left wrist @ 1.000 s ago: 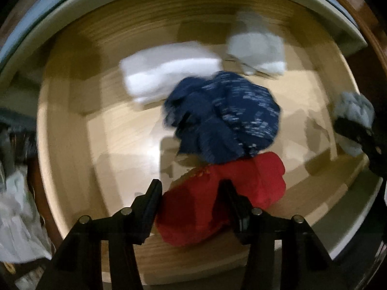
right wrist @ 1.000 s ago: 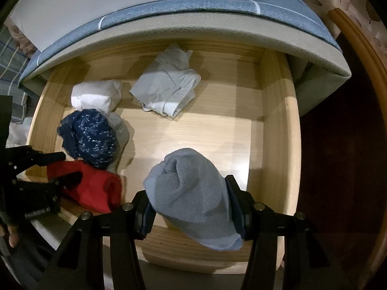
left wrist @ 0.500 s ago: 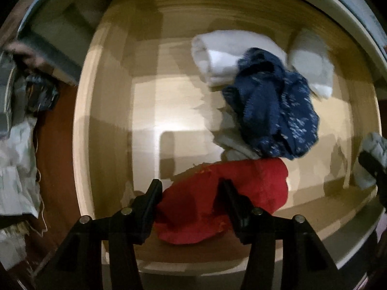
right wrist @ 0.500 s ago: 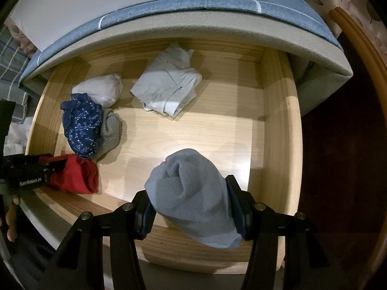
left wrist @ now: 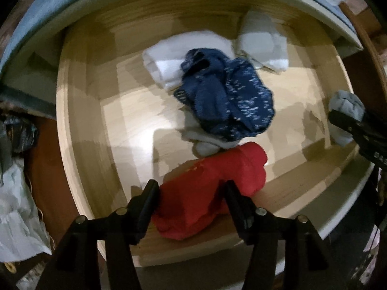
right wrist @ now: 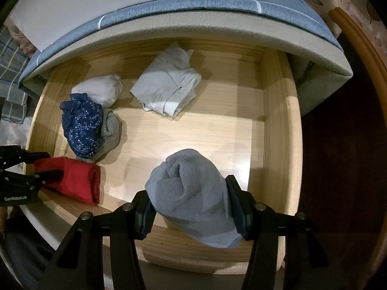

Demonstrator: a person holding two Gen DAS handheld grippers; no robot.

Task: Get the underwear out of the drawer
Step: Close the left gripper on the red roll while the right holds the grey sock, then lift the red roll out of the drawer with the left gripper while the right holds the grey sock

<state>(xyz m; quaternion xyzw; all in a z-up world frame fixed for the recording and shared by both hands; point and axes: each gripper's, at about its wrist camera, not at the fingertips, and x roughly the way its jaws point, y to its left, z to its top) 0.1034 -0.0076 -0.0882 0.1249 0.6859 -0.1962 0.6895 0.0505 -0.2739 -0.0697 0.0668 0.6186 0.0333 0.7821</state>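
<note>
An open wooden drawer (right wrist: 278, 133) lies below both grippers. My left gripper (left wrist: 189, 188) points straight down at the drawer's front left corner. Its fingers sit on either side of a folded red underwear piece (left wrist: 241, 164), touching it while the jaws are opening. In the right wrist view that left gripper (right wrist: 48, 166) and the red piece (right wrist: 75, 178) are at the left edge. My right gripper (right wrist: 187, 188) is shut on a rolled grey underwear bundle (right wrist: 191, 193) over the front wall. The left wrist view shows this bundle (left wrist: 346, 104) at its far right.
A navy patterned piece (right wrist: 82, 125) lies on a grey ribbed one (right wrist: 111, 130), with a white roll (right wrist: 99, 89) behind them and a folded white garment (right wrist: 169, 89) at the back. A mattress edge (right wrist: 193, 24) overhangs the drawer. Loose clothes (left wrist: 19, 205) lie left of it.
The left gripper has moved with the red piece toward the front left corner, away from the navy piece. The right gripper and its grey bundle have stayed in place.
</note>
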